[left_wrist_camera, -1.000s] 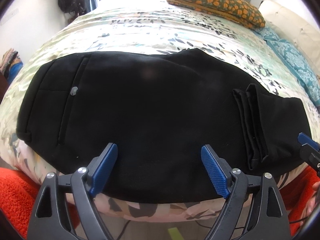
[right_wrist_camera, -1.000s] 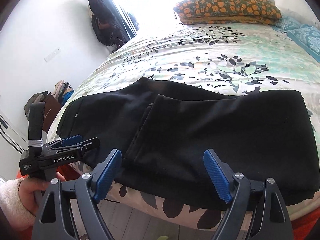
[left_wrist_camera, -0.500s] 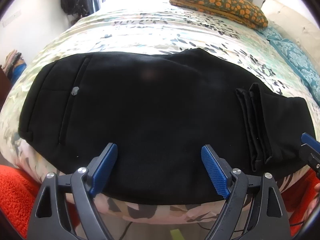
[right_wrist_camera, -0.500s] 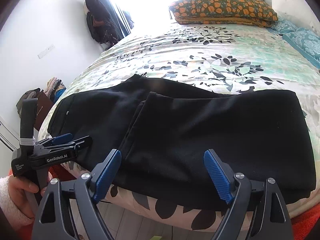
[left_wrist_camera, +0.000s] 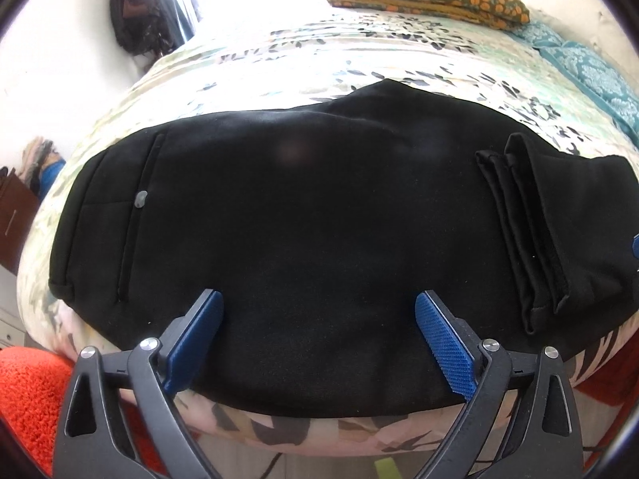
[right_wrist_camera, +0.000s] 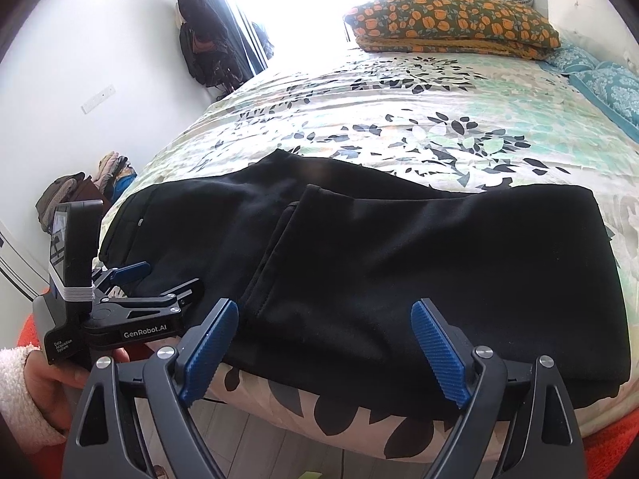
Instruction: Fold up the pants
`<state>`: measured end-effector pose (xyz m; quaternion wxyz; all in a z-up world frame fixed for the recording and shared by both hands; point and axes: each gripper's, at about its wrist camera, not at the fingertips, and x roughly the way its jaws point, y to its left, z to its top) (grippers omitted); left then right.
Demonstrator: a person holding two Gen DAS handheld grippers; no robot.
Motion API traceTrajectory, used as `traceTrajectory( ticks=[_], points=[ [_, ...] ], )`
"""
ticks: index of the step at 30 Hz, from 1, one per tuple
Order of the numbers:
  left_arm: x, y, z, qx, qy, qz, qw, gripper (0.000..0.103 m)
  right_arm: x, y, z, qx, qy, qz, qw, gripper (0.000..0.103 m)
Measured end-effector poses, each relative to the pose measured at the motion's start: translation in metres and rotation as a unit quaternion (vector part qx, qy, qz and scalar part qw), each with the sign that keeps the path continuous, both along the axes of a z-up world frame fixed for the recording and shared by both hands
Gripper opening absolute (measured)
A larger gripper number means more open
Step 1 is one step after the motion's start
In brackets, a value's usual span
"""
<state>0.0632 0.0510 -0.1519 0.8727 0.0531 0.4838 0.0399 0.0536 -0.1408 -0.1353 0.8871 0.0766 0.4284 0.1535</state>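
One black pants [left_wrist_camera: 319, 207] on floral bedspread [right_wrist_camera: 399, 111]; floor probably wood.

Left gripper [left_wrist_camera: 319, 343] and right gripper [right_wrist_camera: 323, 351] jaws opening (nothing held).

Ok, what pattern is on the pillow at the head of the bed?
Orange flowers on dark green, clearest in the right wrist view: pillow.

Matt black cloth pants [left_wrist_camera: 319, 219], ribbed claw pads [left_wrist_camera: 445, 345]
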Motion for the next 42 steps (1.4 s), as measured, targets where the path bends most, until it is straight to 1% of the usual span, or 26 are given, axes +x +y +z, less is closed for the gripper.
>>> traceTrajectory(
  ticks=[3,7,14,16,18,21,23,26,29,31,33,34,36,39,41,42],
  points=[
    [-0.004,-0.001,0.0,0.006,-0.011,-0.005,0.9999,0.098,-0.001,0.0,0.001,0.0,-0.002,-0.003,1.0,0.089],
    [-0.004,-0.003,0.0,0.017,-0.009,-0.012,0.9997,0.099,-0.001,0.0,0.001,-0.003,-0.002,-0.001,1.0,0.089],
    [0.002,0.003,0.004,-0.007,0.01,-0.018,0.9998,0.098,-0.001,0.001,0.001,-0.003,-0.001,0.0,1.0,0.089],
    [0.002,0.008,0.01,-0.022,0.014,-0.015,0.9996,0.097,-0.002,0.001,0.002,-0.003,-0.003,0.0,1.0,0.089],
    [0.002,0.017,0.02,-0.04,0.009,-0.006,0.9992,0.097,-0.002,0.001,0.002,-0.003,-0.003,-0.001,1.0,0.089],
    [0.002,0.038,0.045,-0.073,-0.015,0.008,0.9972,0.097,-0.002,-0.001,0.002,-0.001,-0.003,-0.003,1.0,0.089],
    [0.005,0.061,0.066,-0.096,-0.035,0.026,0.9944,0.097,-0.001,-0.001,0.002,0.001,-0.002,-0.005,1.0,0.089],
    [0.02,0.112,0.092,-0.148,-0.05,0.053,0.9863,0.097,-0.001,-0.001,0.001,0.002,0.001,-0.005,1.0,0.089],
    [0.039,0.179,0.104,-0.2,-0.049,0.093,0.9741,0.097,-0.001,0.0,0.002,0.004,-0.002,-0.002,1.0,0.089],
    [0.048,0.224,0.099,-0.218,-0.046,0.13,0.9662,0.097,0.0,0.001,0.004,0.007,-0.005,0.0,1.0,0.089],
    [0.059,0.26,0.081,-0.231,-0.017,0.161,0.9594,0.097,0.001,0.001,0.004,0.009,-0.006,0.0,1.0,0.089],
    [0.063,0.272,0.07,-0.242,0.004,0.164,0.9562,0.097,0.001,0.001,0.003,0.009,-0.004,0.0,1.0,0.089],
    [0.067,0.283,0.047,-0.264,0.037,0.148,0.9523,0.097,0.002,0.002,0.001,0.008,0.0,0.0,1.0,0.089],
    [0.076,0.282,0.017,-0.279,0.077,0.127,0.9487,0.097,0.002,0.004,-0.001,0.005,0.005,0.002,1.0,0.089],
    [0.081,0.279,0.001,-0.297,0.099,0.115,0.9427,0.097,0.002,0.007,-0.001,0.001,0.005,0.004,1.0,0.089],
    [0.082,0.276,-0.004,-0.314,0.106,0.107,0.9376,0.097,0.002,0.008,-0.001,-0.002,0.005,0.006,1.0,0.089]
  ],
)
